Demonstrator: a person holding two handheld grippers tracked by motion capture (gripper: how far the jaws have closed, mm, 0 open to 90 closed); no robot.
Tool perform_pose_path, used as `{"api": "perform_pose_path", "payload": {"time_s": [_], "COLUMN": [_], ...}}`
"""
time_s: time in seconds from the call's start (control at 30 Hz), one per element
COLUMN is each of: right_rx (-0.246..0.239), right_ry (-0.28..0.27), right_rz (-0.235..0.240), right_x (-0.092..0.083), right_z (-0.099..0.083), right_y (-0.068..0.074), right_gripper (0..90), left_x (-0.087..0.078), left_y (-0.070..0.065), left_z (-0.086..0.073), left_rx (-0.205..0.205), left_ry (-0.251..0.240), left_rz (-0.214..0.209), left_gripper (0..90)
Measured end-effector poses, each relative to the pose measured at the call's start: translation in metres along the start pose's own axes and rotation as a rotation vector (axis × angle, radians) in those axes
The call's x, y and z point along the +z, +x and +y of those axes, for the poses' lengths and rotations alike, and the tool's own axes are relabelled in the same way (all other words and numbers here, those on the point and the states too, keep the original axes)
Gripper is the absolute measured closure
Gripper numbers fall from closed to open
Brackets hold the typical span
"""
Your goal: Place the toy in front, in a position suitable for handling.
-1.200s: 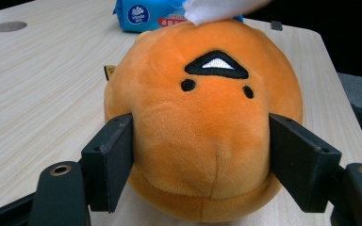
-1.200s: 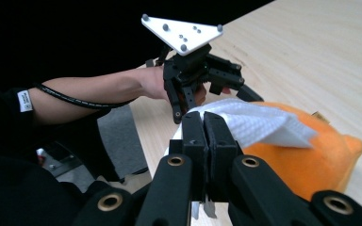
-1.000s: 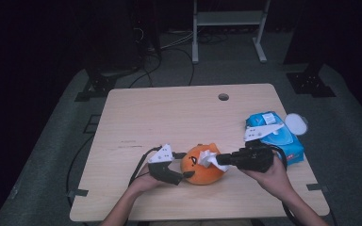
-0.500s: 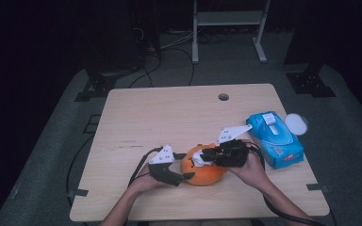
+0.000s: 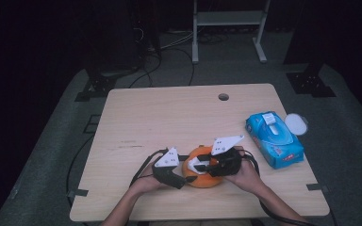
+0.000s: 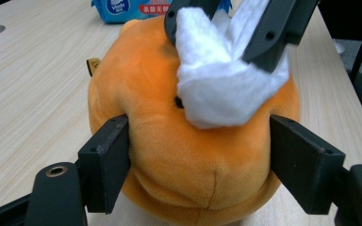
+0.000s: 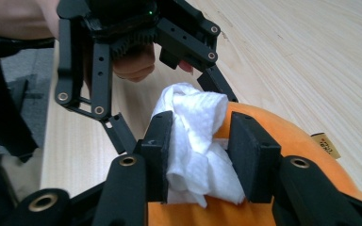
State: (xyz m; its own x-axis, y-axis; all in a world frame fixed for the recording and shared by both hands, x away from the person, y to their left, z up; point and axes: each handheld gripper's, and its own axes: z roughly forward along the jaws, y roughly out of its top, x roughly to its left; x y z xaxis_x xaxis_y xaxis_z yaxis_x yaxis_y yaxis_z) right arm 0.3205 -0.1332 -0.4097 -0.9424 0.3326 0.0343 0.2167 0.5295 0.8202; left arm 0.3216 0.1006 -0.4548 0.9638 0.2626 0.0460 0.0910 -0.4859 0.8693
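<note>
Both forearms come in from the near edge of the table (image 5: 136,122) and meet over an orange plush toy (image 5: 202,174) that sits near that edge, a little right of the middle. The left gripper (image 5: 181,178) lies low and level at the toy's left side; in the left gripper view its two black jaws press against the toy's flanks, one on each side, so it is clamped on the plush. The right gripper (image 5: 201,165) reaches across the top of the toy from the right, its grey plate tilted upward. Its jaws have just been opening, and a crumpled white wipe (image 7: 195,141) sits between them on the toy's crown; in the right gripper view the wipe touches the left pad, while a narrow gap shows at the right pad, so the hold looks slack. The toy is rounded, soft and bright orange, with a small tag at one side. A blue pack of wipes (image 5: 274,139) lies well apart on the right
</note>
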Motion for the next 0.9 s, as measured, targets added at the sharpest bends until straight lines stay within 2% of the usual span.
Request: {"api": "perform_pose_path", "payload": {"time_s": [0.13, 0.2, 0.37, 0.47, 0.77, 0.83, 0.9], "right_rx": [0.023, 0.031, 0.086, 0.094, 0.171, 0.193, 0.193], "right_ry": [0.008, -0.003, -0.03, -0.031, -0.005, -0.011, -0.026], "right_rz": [-0.049, -0.067, -0.072, -0.097, -0.163, -0.149, -0.131], "right_x": [0.003, -0.002, -0.021, -0.034, -0.063, -0.063, -0.061], "right_z": [-0.004, -0.004, -0.01, -0.016, -0.043, -0.047, -0.043], "right_y": [0.007, 0.009, 0.003, 0.003, -0.01, -0.011, -0.009], "right_gripper": [78.3, 80.0, 81.1, 81.2, 81.2, 81.3, 81.3], "left_x": [0.001, 0.001, 0.003, 0.002, 0.002, 0.003, 0.004], "left_y": [-0.001, -0.001, -0.001, 0.001, 0.003, 0.002, 0.003], "left_z": [-0.001, 0.0, 0.0, -0.001, -0.003, -0.002, -0.001], "left_rx": [0.006, -0.008, -0.02, -0.028, -0.027, -0.024, -0.03], "left_ry": [0.006, -0.003, -0.024, -0.025, -0.033, -0.03, -0.033], "left_rz": [-0.001, -0.002, -0.007, -0.009, -0.015, -0.007, -0.003], "left_gripper": [25.1, 24.8, 25.1, 25.1, 25.0, 24.9, 24.6]}}
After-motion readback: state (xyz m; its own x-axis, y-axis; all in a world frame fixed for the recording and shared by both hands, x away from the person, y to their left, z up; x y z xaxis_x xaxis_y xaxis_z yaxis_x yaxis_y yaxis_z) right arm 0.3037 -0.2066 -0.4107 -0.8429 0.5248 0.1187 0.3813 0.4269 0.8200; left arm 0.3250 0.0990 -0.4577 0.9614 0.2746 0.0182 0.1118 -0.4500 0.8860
